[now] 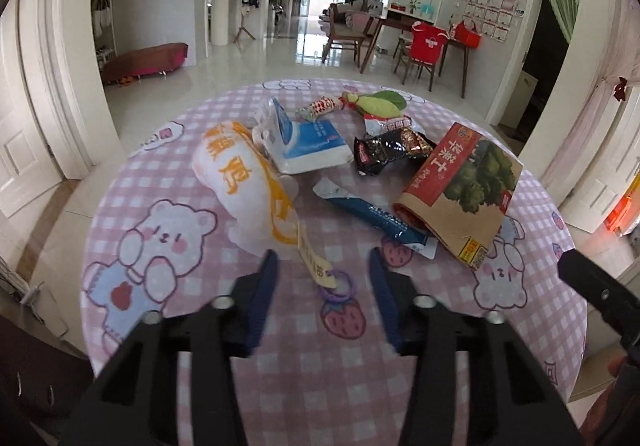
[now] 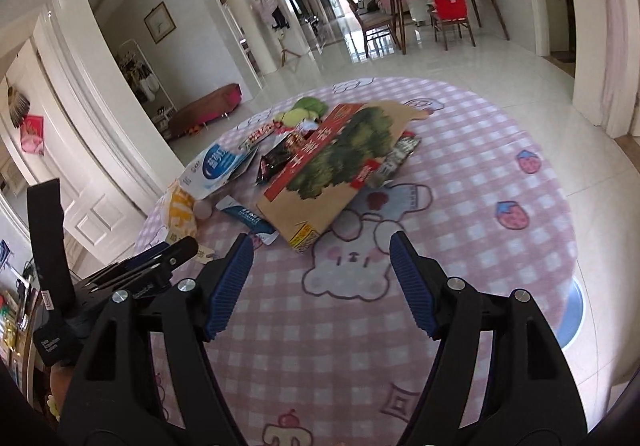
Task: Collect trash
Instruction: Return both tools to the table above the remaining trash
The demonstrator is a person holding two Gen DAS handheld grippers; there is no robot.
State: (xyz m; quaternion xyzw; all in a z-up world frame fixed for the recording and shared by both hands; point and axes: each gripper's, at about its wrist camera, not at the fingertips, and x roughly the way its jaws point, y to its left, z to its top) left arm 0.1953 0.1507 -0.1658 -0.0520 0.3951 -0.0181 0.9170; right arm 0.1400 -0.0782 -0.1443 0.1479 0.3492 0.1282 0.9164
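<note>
Trash lies on a round table with a pink checked cloth [image 1: 304, 398]. There is a white and orange bag [image 1: 244, 185], a blue and white carton [image 1: 308, 141], a dark snack wrapper [image 1: 392, 149], a blue sachet [image 1: 376, 217], a brown and red paper bag [image 1: 460, 189], a small red wrapper [image 1: 320, 107] and green leaves [image 1: 380, 103]. My left gripper [image 1: 324, 262] is open, with a paper tag and purple ring [image 1: 336, 286] between its fingers. My right gripper [image 2: 322, 246] is open and empty, just short of the paper bag [image 2: 336, 169].
The table [image 2: 500, 286] stands on a glossy tiled floor. A dining table with chairs [image 1: 400, 41] and a red bag stands far behind. A low bench [image 1: 148, 59] is at the left wall. The left gripper's body [image 2: 132, 274] shows at the right view's left edge.
</note>
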